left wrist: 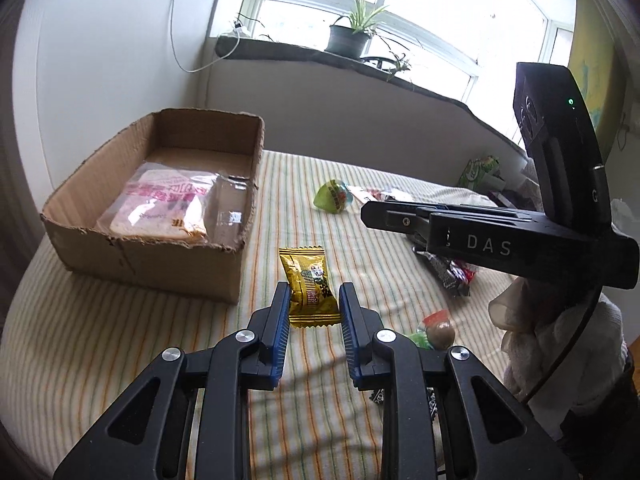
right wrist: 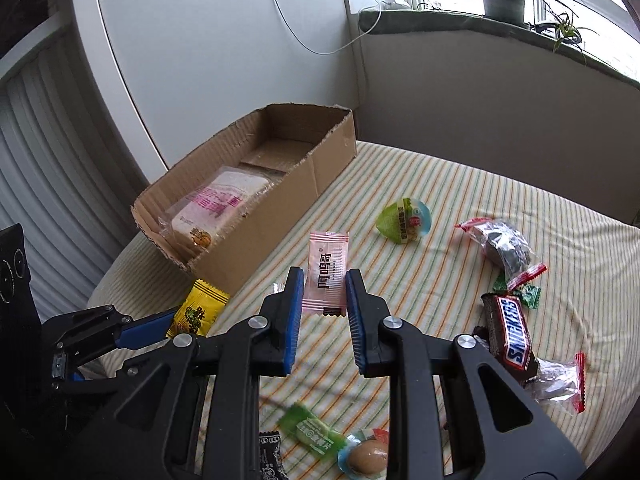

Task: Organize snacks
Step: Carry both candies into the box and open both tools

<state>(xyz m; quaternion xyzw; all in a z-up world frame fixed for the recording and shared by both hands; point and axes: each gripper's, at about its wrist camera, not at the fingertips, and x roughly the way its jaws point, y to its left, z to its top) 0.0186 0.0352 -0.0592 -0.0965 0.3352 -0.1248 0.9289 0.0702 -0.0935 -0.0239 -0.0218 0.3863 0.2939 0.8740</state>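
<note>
A cardboard box [left wrist: 100, 216] [right wrist: 320, 168] sits on the striped bed and holds a bagged slice of bread [left wrist: 168, 208] [right wrist: 216, 208]. My left gripper [left wrist: 314, 300] is open around a gold snack packet [left wrist: 310, 286], which lies on the sheet just right of the box; it also shows in the right wrist view [right wrist: 198, 312]. My right gripper [right wrist: 324, 292] is open around a pink sachet [right wrist: 326, 272], jaws on either side of it.
Loose snacks lie on the sheet: a green jelly cup [right wrist: 404, 220] [left wrist: 334, 196], a dark wrapped pack [right wrist: 504, 244], a Snickers bar [right wrist: 510, 332], a green packet [right wrist: 312, 432] and a brown jelly cup [right wrist: 366, 456] [left wrist: 438, 330]. A windowsill with a plant [left wrist: 352, 36] is behind.
</note>
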